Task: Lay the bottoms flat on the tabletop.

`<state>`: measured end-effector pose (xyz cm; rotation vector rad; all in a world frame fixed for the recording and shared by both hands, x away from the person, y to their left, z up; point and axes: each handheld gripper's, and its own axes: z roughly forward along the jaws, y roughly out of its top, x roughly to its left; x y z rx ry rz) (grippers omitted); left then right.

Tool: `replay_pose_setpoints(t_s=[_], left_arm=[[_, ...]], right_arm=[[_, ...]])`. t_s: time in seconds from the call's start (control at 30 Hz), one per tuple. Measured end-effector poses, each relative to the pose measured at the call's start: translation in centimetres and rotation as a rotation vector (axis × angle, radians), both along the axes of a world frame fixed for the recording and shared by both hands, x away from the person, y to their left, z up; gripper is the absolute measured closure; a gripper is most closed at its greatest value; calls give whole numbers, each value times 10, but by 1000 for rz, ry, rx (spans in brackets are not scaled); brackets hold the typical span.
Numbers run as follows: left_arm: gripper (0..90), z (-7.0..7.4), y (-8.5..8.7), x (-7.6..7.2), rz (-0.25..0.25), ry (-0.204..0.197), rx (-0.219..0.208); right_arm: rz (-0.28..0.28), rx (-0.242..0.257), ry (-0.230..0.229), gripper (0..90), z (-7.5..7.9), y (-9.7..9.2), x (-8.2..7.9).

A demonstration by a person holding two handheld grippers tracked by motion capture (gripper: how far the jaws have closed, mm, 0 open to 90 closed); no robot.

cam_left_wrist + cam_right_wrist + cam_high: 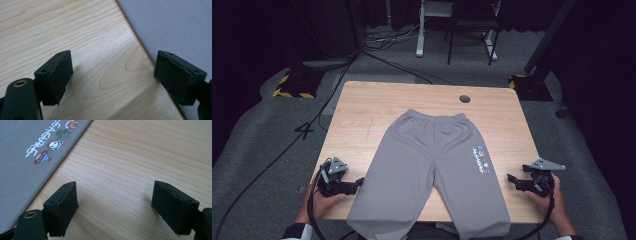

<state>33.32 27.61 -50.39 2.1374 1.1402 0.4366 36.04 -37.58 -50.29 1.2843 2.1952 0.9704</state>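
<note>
- Near edge of the table (pixel 362 100): the two leg ends of the grey shorts (pixel 432 165) overhang the edge on the person's side; the hems drop out of sight at the bottom of the high view.
- Left hand (pixel 323 202) rests at the near left corner of the table, forearm coming in from below, palm around the gripper body.
- Left gripper (pixel 358 182) lies low and roughly level over the wood, pointing across toward the outer seam of the nearer trouser leg. Jaws stand wide apart with nothing between them. In the left gripper view one pad (pixel 180 77) sits just over the cloth edge; contact cannot be told.
- Right hand (pixel 546 197) rests at the near right edge, wrist angled inward.
- Right gripper (pixel 510 181) also lies low, pointing inward toward the other leg's outer seam, near it but apart. Jaws are spread and empty; bare wood shows between them in the right gripper view.
- Shorts: laid flat in the middle of the table, long axis running near to far, legs toward the person, spreading slightly.
- A small cartoon print (pixel 480 159) with white lettering sits on the right leg, near its outer seam.
- Far end: the elastic waistband (pixel 434 116) points away from the person, short of the round cable hole (pixel 464 98) in the tabletop.
</note>
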Motion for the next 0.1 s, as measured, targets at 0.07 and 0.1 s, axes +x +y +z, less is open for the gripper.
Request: replay_pose_setpoints(t_s=[0.07, 0.1], left_arm=[[156, 0, 0, 0, 0, 0, -1], [156, 0, 0, 0, 1, -1, -1]], right_arm=[[0, 0, 0, 200, 0, 0, 0], [0, 0, 0, 200, 0, 0, 0]])
